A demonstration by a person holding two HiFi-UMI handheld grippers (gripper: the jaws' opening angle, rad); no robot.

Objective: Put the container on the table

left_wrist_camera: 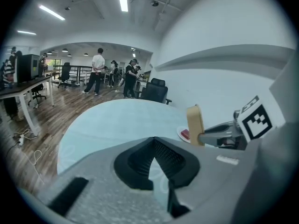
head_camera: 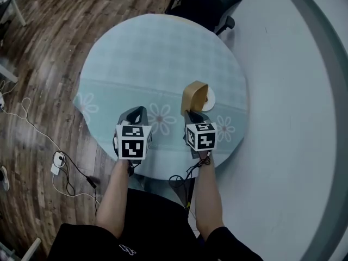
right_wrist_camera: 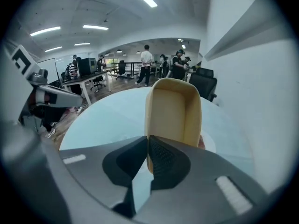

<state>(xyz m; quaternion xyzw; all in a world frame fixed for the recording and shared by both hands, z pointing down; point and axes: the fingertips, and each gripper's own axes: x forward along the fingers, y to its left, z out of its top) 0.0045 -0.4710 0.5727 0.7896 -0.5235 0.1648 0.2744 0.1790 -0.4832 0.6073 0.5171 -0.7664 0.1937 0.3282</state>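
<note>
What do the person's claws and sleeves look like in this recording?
The left claw and right claw are grey bodies with black ribbed pads. Each carries a white cube with black square markers. A thin black cable hangs beneath the right one. Dark sleeves leave the forearms bare.

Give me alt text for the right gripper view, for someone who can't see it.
The right gripper is shut on the wall of a tan container, held on edge with its hollow facing the camera, over a round, pale blue table. People stand far behind.
</note>
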